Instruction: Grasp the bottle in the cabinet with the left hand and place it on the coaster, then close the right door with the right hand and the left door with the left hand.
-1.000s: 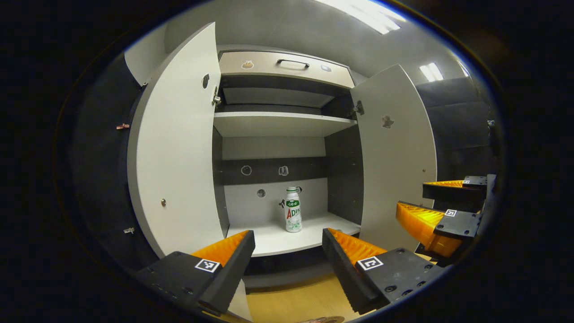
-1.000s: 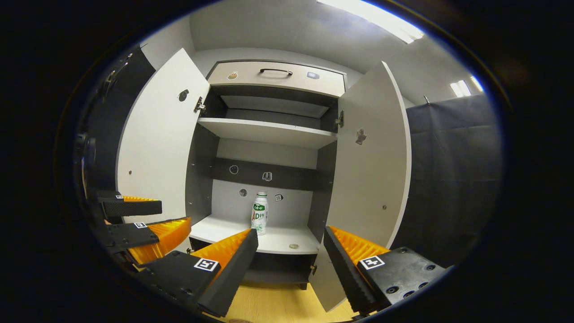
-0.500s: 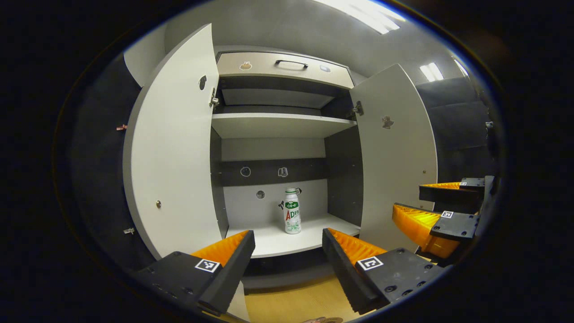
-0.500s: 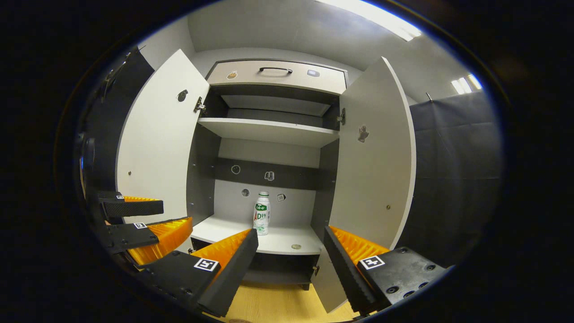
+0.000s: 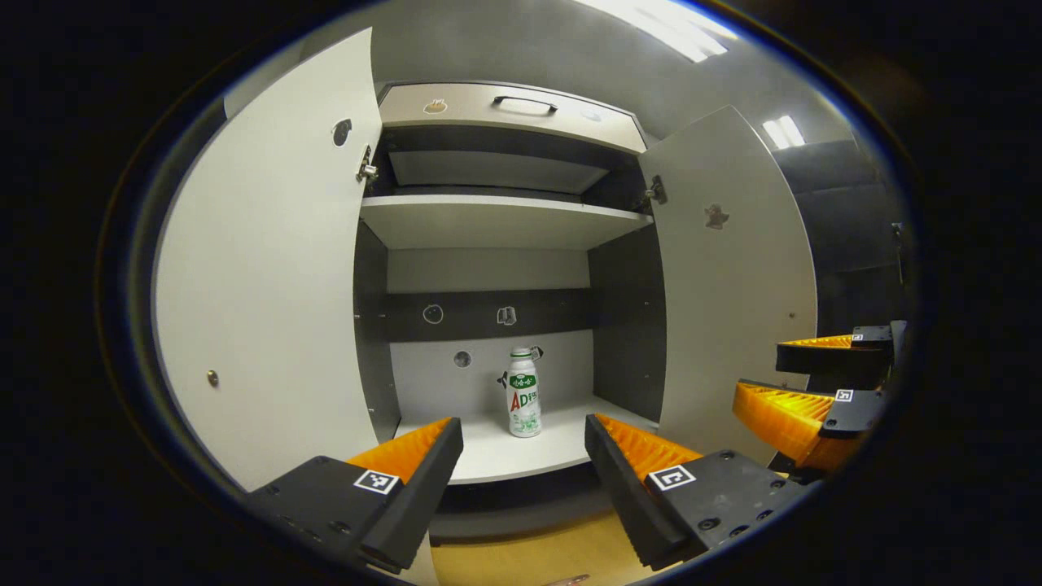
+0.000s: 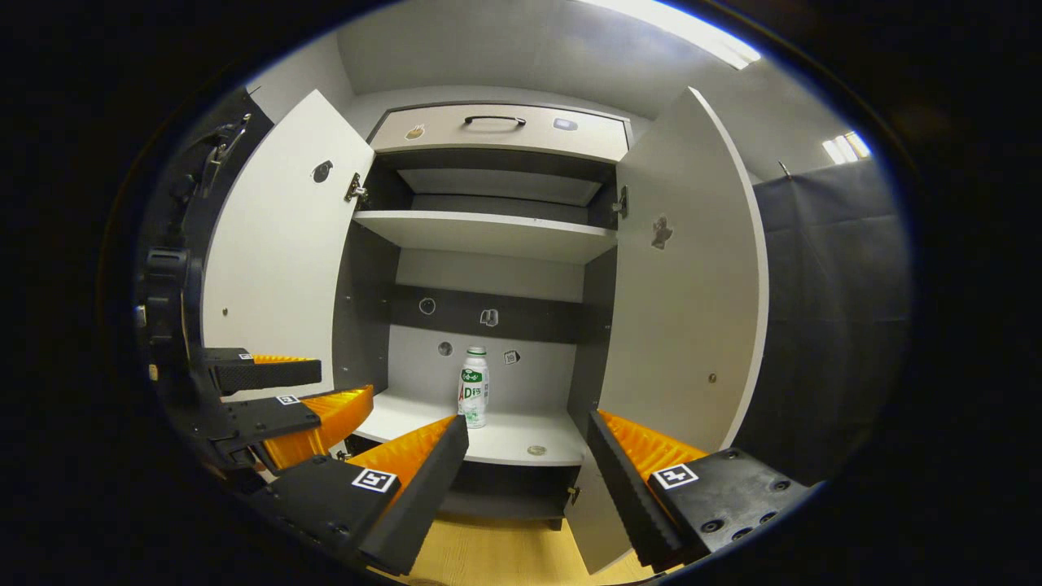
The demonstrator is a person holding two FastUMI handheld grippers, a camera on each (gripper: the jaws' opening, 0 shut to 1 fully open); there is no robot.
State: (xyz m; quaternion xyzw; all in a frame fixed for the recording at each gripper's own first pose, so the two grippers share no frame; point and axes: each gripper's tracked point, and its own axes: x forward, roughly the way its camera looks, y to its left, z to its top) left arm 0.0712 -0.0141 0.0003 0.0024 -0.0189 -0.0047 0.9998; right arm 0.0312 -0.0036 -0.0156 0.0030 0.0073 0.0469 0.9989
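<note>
Closer now than a moment ago, the left gripper (image 5: 523, 431) has moved in toward the cabinet (image 5: 505, 220), so the left door (image 5: 260, 268) looks bigger and the bottle (image 5: 523, 393) sits right between its fingers. Those fingers are spread wide with nothing in them, ready to go around the bottle. The bottle stands straight up on the lower shelf (image 5: 488, 452), near the back wall, well apart from the fingers, so I think the reach is only partly done.

Both doors hang wide open, which leaves a clear way in. The right door (image 6: 684, 268) must wait until the bottle is out.

From the right gripper view, the right gripper (image 6: 527, 435) holds back in front of the cabinet, its fingers wide and empty too. It is likely waiting its turn to push that door shut. The left gripper (image 6: 293, 391) shows off to its side, a bit farther forward.
</note>
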